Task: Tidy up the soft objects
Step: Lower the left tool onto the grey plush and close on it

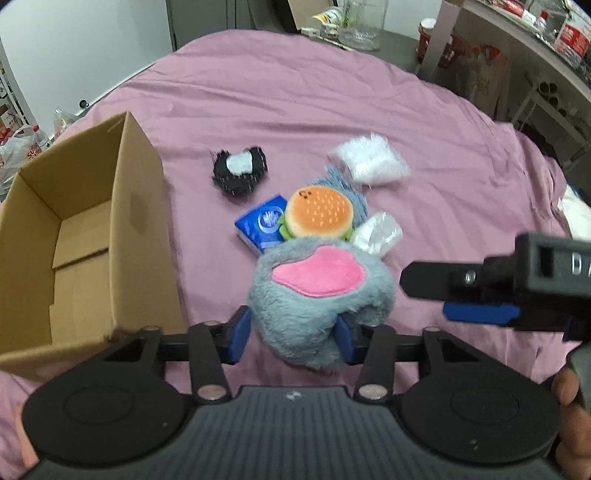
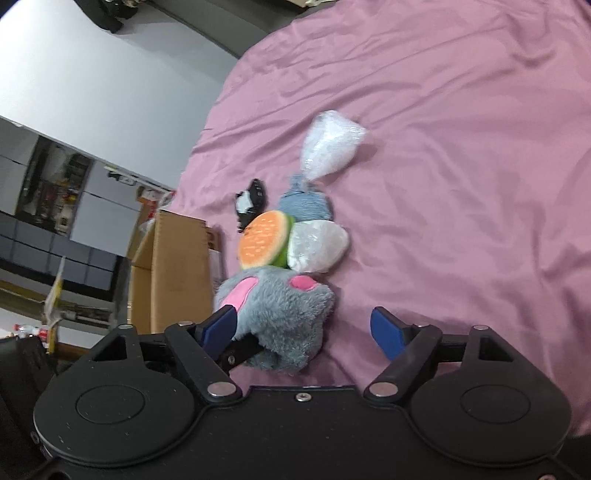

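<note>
A grey plush with pink patches (image 1: 317, 295) sits between the blue pads of my left gripper (image 1: 291, 336), which is shut on it. Beyond it on the pink bedsheet lie a burger plush (image 1: 319, 216), a blue tissue pack (image 1: 262, 225), a black-and-white fuzzy item (image 1: 240, 171), a blue-grey knitted item (image 2: 303, 205) and two white plastic-wrapped bundles (image 1: 369, 158) (image 1: 376, 232). My right gripper (image 2: 304, 328) stands open. The grey plush (image 2: 284, 317) touches its left pad, and its right pad is over bare sheet. The same right gripper (image 1: 424, 295) reaches in from the right of the left wrist view.
An open, empty cardboard box (image 1: 140, 206) stands on the bed at the left, close to my left gripper. The pink sheet (image 1: 295, 99) spreads far behind the pile. Cluttered shelves (image 1: 546, 33) and a glass jar (image 1: 364, 26) lie beyond the bed's far edge.
</note>
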{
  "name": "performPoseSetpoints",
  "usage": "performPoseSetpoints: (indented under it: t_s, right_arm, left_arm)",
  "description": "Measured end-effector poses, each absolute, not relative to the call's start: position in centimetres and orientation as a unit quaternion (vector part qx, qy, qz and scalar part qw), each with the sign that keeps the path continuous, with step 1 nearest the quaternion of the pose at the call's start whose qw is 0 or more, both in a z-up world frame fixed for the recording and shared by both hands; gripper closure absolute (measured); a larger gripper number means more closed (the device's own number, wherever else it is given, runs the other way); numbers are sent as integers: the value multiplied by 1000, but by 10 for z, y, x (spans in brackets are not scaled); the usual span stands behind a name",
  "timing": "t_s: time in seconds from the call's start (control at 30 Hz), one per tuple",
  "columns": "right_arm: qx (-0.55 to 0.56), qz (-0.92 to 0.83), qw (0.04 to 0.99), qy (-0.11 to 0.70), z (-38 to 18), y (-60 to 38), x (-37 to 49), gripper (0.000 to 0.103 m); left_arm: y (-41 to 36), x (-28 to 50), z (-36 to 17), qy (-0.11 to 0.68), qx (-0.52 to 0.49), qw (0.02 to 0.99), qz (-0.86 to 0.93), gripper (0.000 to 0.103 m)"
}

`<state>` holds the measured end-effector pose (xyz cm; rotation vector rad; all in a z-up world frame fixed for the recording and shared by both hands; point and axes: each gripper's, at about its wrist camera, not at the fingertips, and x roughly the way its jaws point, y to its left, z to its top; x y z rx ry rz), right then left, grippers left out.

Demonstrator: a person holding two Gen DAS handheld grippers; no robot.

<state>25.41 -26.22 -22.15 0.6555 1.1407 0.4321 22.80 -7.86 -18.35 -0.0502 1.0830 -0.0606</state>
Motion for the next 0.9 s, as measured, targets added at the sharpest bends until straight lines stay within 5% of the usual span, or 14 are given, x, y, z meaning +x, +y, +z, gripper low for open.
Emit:
performPoseSetpoints:
  t_s: [0.13, 0.3, 0.47, 0.7, 0.9]
  right_arm:
    - [300, 220, 772, 515, -222, -253, 262, 29]
    - [294, 229, 758, 535, -234, -242, 275, 44]
    - [297, 237, 749, 542, -241, -236, 281, 47]
    - [295, 254, 748, 537, -239, -228, 283, 71]
    - [288, 251, 762, 523, -222, -232, 266, 76]
  left_arm:
    - [-71, 241, -178, 507, -39, 861, -26, 70]
    - [-60, 251, -180, 507, -64, 860, -23, 72]
    - [-55, 253, -187, 509, -77, 857, -22, 72]
    - [-46, 251, -192, 507, -103, 855, -23, 76]
    - [-41, 242, -183, 495, -129, 859, -39, 78]
